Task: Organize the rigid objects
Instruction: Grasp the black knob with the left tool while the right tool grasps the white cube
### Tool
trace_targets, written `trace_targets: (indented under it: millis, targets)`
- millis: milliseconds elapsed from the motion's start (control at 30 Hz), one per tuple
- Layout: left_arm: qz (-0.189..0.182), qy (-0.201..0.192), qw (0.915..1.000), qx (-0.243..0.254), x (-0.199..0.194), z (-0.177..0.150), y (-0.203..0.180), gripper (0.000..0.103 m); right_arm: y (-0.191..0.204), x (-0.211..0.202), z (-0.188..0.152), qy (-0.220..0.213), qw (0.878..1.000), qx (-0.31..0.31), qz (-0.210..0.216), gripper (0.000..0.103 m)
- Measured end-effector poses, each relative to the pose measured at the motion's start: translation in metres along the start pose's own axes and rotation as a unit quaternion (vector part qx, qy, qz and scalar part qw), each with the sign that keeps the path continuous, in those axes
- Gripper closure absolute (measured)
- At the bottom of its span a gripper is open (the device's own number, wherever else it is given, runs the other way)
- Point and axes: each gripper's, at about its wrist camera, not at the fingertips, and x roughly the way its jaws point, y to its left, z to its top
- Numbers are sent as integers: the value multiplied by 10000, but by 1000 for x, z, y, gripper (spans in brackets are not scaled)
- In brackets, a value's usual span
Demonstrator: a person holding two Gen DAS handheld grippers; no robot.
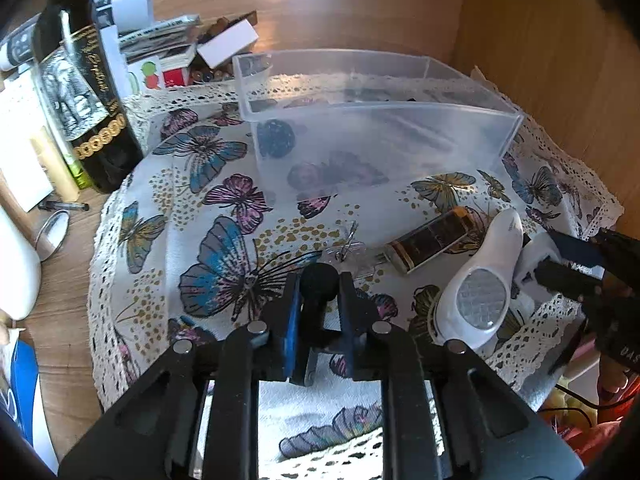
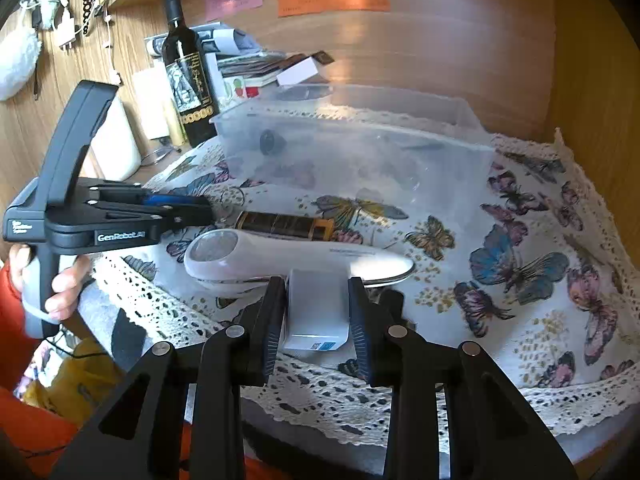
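Observation:
My left gripper (image 1: 319, 284) is shut on a small black round-headed object (image 1: 319, 280) above the butterfly cloth; it also shows in the right wrist view (image 2: 200, 210). My right gripper (image 2: 317, 284) has its jaws around a white box (image 2: 316, 312) on the cloth's front edge, touching both sides. A white handheld device with a round mesh face (image 1: 478, 292) (image 2: 288, 258) lies next to it. A dark brown cylinder with gold ends (image 1: 434, 242) (image 2: 284, 224) lies behind. A clear plastic bin (image 1: 360, 120) (image 2: 360, 148) stands at the back, holding a dark round item (image 2: 270, 142).
A wine bottle (image 1: 80, 92) (image 2: 190, 76) stands left of the bin. Boxes and papers (image 1: 172, 52) are piled behind it. A metal keyring (image 1: 348, 246) lies on the cloth (image 1: 192, 208). A wooden wall (image 1: 560, 80) rises on the right.

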Motion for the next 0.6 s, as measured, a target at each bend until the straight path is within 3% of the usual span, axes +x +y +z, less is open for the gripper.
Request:
trace_targets:
  millis: [267,600]
  targets:
    - [41,-334,9993,-145,-25,4,8,87,-13,-19,14,-393,9989,209,-129,74]
    - [118,-998,9947,-215,-57,41,15,87,-20,-32,57,-1059,9933,153,-429,74]
